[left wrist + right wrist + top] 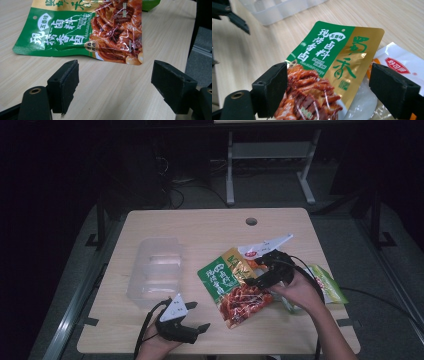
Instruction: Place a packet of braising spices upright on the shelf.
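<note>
The left claw (192, 316) is resting at the near edge of the counter (210, 227), its jaws standing wide apart and holding nothing. Just ahead of it, bare wood is lying between the jaws, and the green and gold snack packet (82, 30) is lying flat a little beyond the tips, not touching them. To that claw's far left, the clear plastic tray (155, 270) is sitting on the counter, well apart from the packet.

The right claw (260, 272) is hovering over the packet, jaws spread wide, gripping nothing; the packet is showing between and just below the two black jaws in the right gripper view. Beside the packet, under that claw's right jaw, a white packet (398, 61) with a red label is lying partly beneath the green one. Behind the right hand (300, 292), another green packet (327, 282) is lying near the counter's edge.
</note>
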{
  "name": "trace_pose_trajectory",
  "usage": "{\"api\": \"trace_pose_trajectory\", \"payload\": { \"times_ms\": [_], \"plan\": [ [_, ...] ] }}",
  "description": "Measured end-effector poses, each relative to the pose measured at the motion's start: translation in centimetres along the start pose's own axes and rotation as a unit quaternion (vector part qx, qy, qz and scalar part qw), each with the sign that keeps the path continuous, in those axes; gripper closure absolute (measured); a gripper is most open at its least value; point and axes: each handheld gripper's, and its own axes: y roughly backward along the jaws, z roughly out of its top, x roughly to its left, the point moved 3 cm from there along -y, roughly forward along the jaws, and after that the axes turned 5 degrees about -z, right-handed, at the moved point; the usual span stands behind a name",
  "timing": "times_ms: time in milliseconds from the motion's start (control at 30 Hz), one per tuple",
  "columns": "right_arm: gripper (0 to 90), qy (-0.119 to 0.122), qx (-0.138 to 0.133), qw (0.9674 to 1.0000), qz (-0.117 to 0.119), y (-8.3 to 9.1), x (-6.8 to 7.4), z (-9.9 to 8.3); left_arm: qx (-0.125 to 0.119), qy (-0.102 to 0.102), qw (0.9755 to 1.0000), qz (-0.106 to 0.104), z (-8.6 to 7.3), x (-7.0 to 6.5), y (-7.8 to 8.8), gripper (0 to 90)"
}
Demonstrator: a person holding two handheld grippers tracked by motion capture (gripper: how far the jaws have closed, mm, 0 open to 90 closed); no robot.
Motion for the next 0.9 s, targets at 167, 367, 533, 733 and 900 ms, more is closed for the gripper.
{"api": "trace_pose_trajectory", "payload": {
  "times_ms": [167, 367, 533, 733, 900],
  "plan": [
    [15.0, -0.004, 0.018, 0.9998, 0.012, -1.4, -0.8, 1.0, -0.001, 0.006, 0.9999, -0.012, 0.1, -0.2, -0.2, 21.9],
    [15.6, 0.003, 0.032, 0.9994, 0.010, -3.0, -1.8, 2.6, 0.001, 0.004, 1.0000, -0.003, 0.0, -0.4, -0.1, 21.9],
    [17.8, 0.013, 0.042, 0.9990, 0.009, -4.6, -2.4, 3.7, 0.003, 0.004, 1.0000, -0.006, -0.1, -0.4, -0.1, 21.9],
    [19.3, 0.005, 0.067, 0.9977, 0.003, -6.3, -3.3, 4.3, 0.004, 0.005, 0.9999, -0.011, -0.2, -0.5, -0.1, 21.9],
    [20.6, -0.013, 0.091, 0.9957, -0.013, -7.2, -4.4, 3.8, 0.005, 0.001, 1.0000, -0.002, -0.1, -0.3, -0.1, 21.9]
  ]
}}
